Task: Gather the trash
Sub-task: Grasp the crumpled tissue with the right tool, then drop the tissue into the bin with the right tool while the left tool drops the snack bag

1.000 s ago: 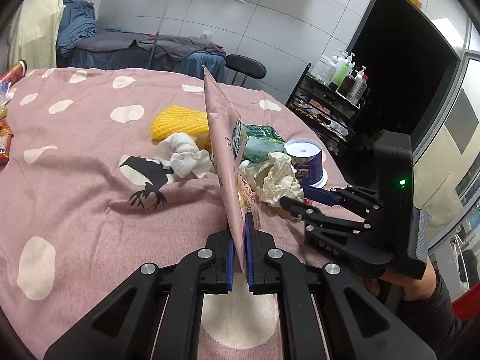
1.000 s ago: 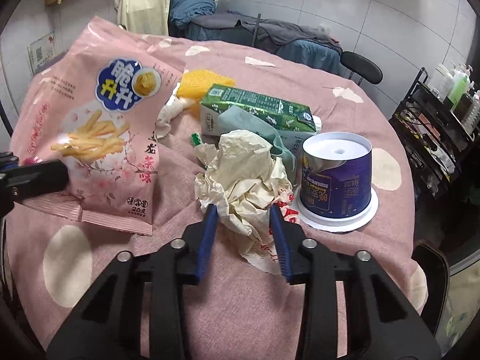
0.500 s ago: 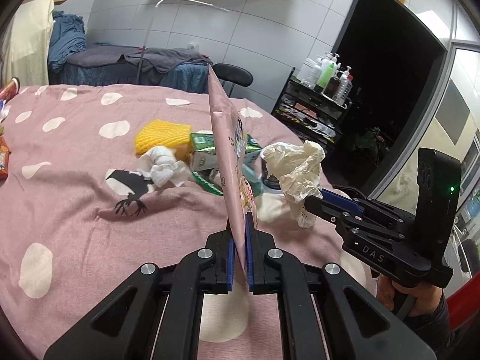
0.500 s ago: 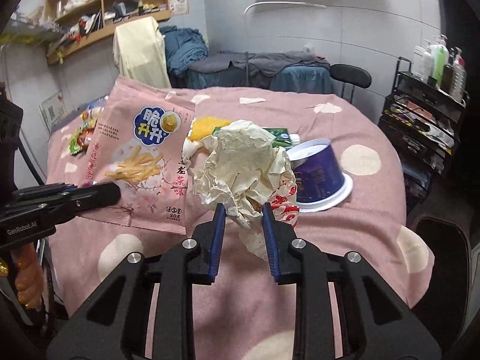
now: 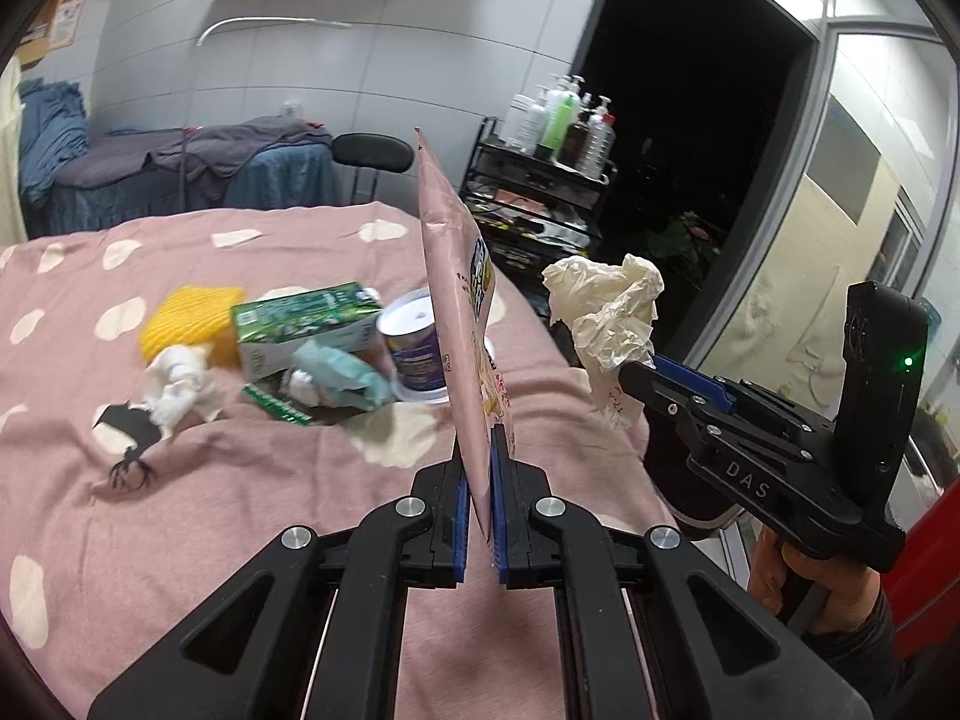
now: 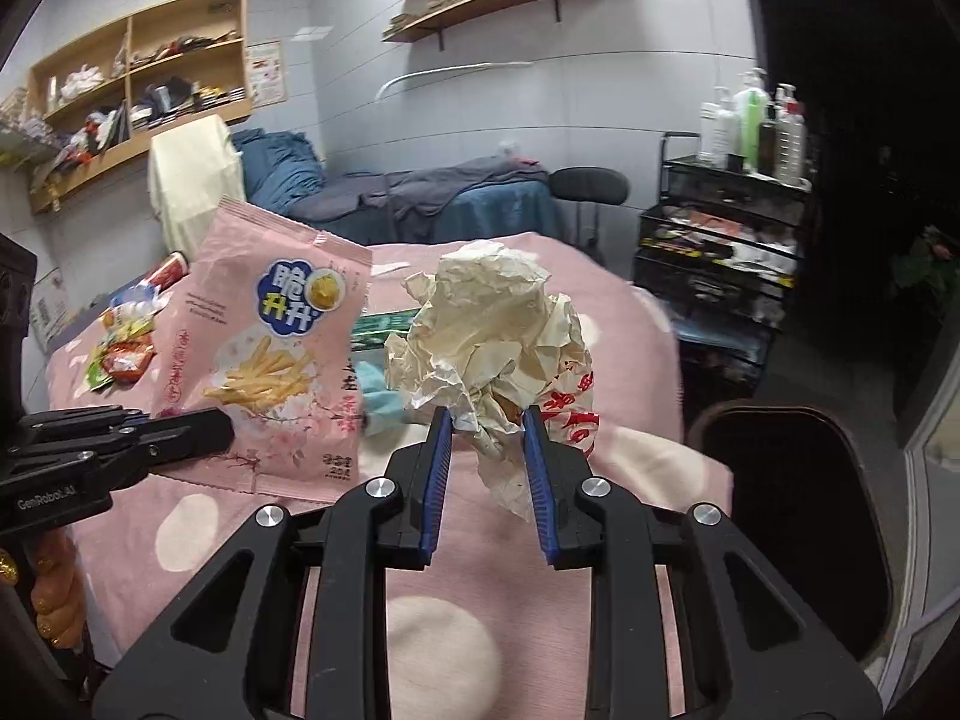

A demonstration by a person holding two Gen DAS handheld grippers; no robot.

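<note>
My left gripper [image 5: 478, 468] is shut on the bottom edge of a pink fries snack bag [image 5: 465, 312] and holds it upright above the table; the bag also shows in the right wrist view [image 6: 270, 354]. My right gripper [image 6: 487, 420] is shut on a crumpled cream paper wrapper [image 6: 492, 330] with red print, lifted off the table; the wrapper also shows in the left wrist view [image 5: 606, 312]. On the pink spotted tablecloth [image 5: 240, 480] lie a green carton [image 5: 300, 324], a purple cup [image 5: 414, 348], a yellow foam net [image 5: 186, 318], white tissue [image 5: 177, 384] and teal paper [image 5: 336, 378].
A dark bin [image 6: 798, 510] stands on the floor right of the table. A black rack with bottles [image 6: 732, 222] and a black chair [image 6: 588, 186] stand behind. Snack wrappers [image 6: 120, 348] lie at the table's far left.
My right gripper has lifted the crumpled wrapper off the table and carried it right, towards the table edge. My left gripper has kept hold of the pink bag and raised it a little.
</note>
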